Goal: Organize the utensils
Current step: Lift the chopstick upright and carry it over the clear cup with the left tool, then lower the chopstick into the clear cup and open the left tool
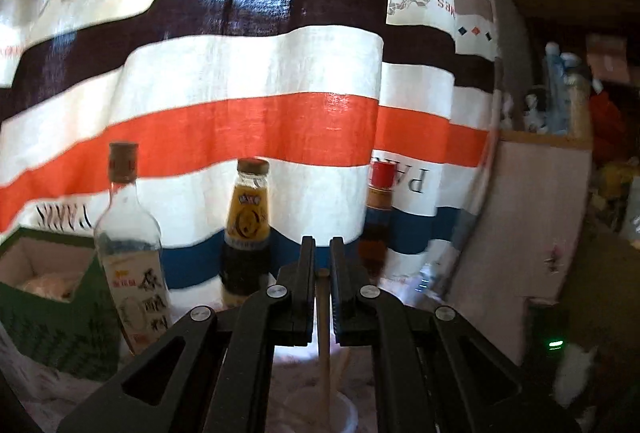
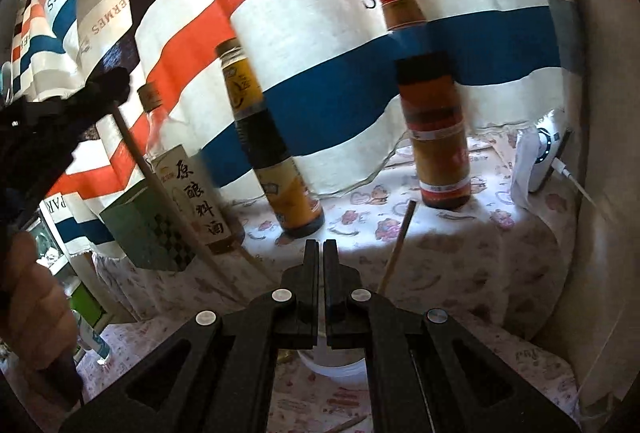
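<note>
Left wrist view: our left claw [image 1: 322, 253] is clenched on a thin pale wooden chopstick [image 1: 325, 349], which runs down from between the pads twd a white round plastic cup [image 1: 344, 413] at the bottom edge. Our landmark is the dark-bodied sauce bottle w/ yellow label and brown cap [image 1: 246, 229]. It stands just behind the claw, slightly to its left. Left of it is a clear glass bottle w/ white label and brown cap [image 1: 128, 253], and further left a green cardboard box [image 1: 60, 321]. Right of the landmark bottle, partly hidden by the claw, is a brown bottle w/ red cap [image 1: 378, 217]. Behind all of them hangs a striped cloth curtain in white, orange, blue and dark bands [image 1: 256, 73].

Right wrist view: our right claw [image 2: 321, 249] is clenched w/ nothing between the pads. The landmark bottle [image 2: 272, 153] stands beyond it on the tabletop w/ a floral cloth [image 2: 460, 253]. The red-capped bottle [image 2: 432, 113] is to its right, and the clear bottle [image 2: 188, 185] and green box [image 2: 148, 233] to its left. Far left we see the left claw [image 2: 108, 85] raised, gripping the chopstick [image 2: 160, 189], which slants down across the clear bottle's label. A hand [image 2: 36, 305] shows at the left edge. A second wooden chopstick [image 2: 398, 245] sticks up just right of our right claw, in front of the landmark bottle. The white cup's [image 2: 332, 365] rim shows below the claw.
</note>
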